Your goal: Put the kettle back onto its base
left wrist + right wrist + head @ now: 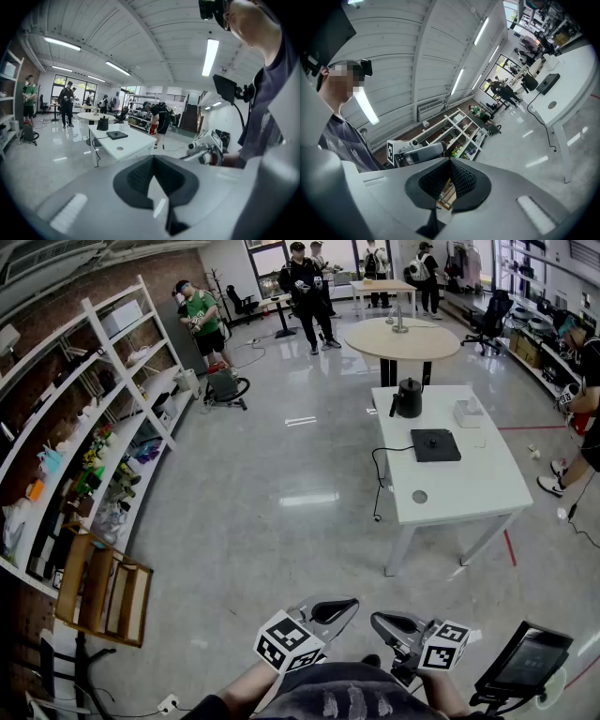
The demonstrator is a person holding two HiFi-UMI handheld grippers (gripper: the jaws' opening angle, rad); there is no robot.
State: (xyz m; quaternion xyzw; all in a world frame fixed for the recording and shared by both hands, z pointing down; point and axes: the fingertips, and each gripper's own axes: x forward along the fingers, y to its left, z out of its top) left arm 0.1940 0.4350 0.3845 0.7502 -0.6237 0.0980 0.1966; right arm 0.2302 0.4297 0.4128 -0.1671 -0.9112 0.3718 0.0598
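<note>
1. The left gripper (345, 606) is held low, close in front of the torso (352, 701), tipped slightly downward, its jaws pressed together on nothing.
2. The right gripper (378, 620) sits just beside it (tips angled toward each other), held level, jaws likewise together and empty.

The left claw (153, 165) has its jaws pressed together with nothing between them, and far beyond it the black kettle (102, 123) stands on the white worktop (133, 143), near but off its flat black base (116, 135).
</note>
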